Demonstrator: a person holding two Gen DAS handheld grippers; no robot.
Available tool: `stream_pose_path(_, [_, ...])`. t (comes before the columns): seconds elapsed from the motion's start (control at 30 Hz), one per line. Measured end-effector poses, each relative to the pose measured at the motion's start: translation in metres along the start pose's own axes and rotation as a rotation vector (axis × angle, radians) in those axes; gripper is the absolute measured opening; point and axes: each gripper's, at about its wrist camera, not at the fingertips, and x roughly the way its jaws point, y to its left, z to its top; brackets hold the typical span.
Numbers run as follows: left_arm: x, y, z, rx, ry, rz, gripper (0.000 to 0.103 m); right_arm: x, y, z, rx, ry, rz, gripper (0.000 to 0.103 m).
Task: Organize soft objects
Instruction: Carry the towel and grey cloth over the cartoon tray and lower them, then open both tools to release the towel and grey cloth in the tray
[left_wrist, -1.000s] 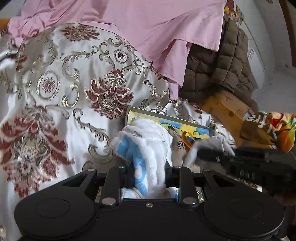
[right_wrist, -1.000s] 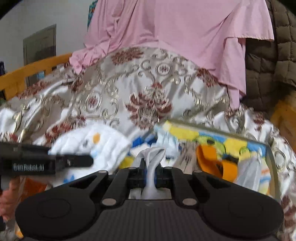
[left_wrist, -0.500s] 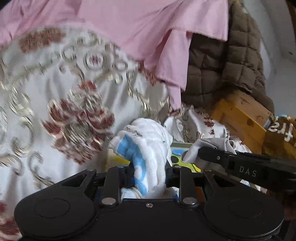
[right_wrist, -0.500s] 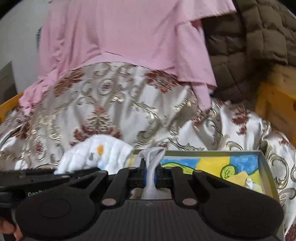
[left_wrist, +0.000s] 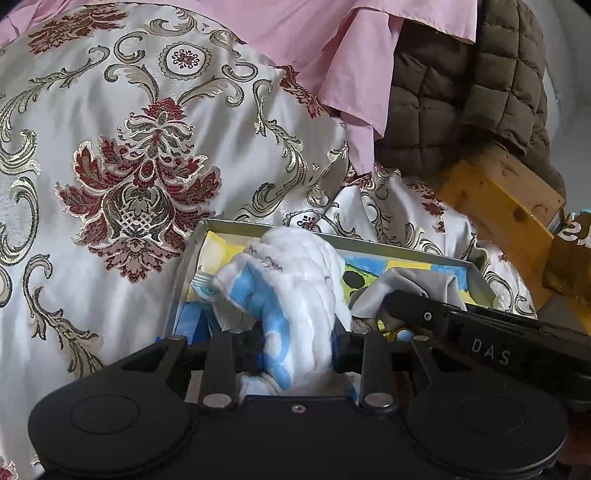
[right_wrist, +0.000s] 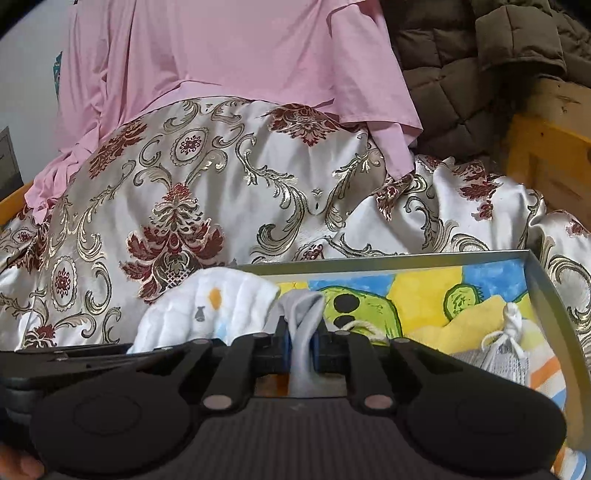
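Bunching white-and-blue fluffy cloth (left_wrist: 295, 295), seemingly quilted.

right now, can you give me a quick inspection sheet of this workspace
surface: brocade bedspread, rumpled
job's things: white and blue cloth and grey cloth over the printed box; white knotted item inside
clutter: pink garment, brown quilted jacket
grippers: left gripper and right gripper jaws have just been opening, cloths between them
cables: nothing seen
surroundings: wooden frame
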Motion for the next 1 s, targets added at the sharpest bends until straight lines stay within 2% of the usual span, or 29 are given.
stream_pose_path(0.07, [0.000, 0.000, 0.000, -0.007, -0.001, 0.010, 0.037, -0.002, 0.000, -0.001, -0.001, -0.006, 0.000, 0.021])
stream_pose_path(0.1, [-0.001, -0.001, 0.000, -0.008, -0.001, 0.013, 0.039, -0.003, 0.000, -0.001, 0.000, -0.010, -0.001, 0.026])
stream_pose_path(0.13, [-0.002, -0.002, 0.000, -0.006, 0.001, 0.014, 0.045, -0.005, 0.000, -0.002, 0.001, -0.013, 0.000, 0.030])
stream_pose_path(0.2, [-0.003, -0.004, 0.000, 0.000, 0.002, 0.025, 0.048, -0.008, -0.001, -0.002, 0.003, -0.019, -0.014, 0.035])
stream_pose_path(0.23, [-0.005, -0.004, 0.000, 0.004, -0.001, 0.032, 0.055, -0.010, -0.002, -0.003, 0.005, -0.024, -0.020, 0.037])
stream_pose_path(0.3, [-0.009, -0.005, 0.000, 0.008, -0.013, 0.061, 0.066, -0.016, -0.007, -0.003, 0.015, -0.038, -0.032, 0.049])
stream_pose_path(0.63, [-0.041, -0.011, -0.004, 0.031, -0.057, 0.100, 0.074, -0.059, -0.017, -0.005, 0.029, -0.087, -0.059, 0.060])
stream_pose_path(1.0, [-0.106, -0.031, -0.009, 0.040, -0.134, 0.102, 0.087, -0.134, -0.009, -0.004, 0.039, -0.163, -0.063, 0.083])
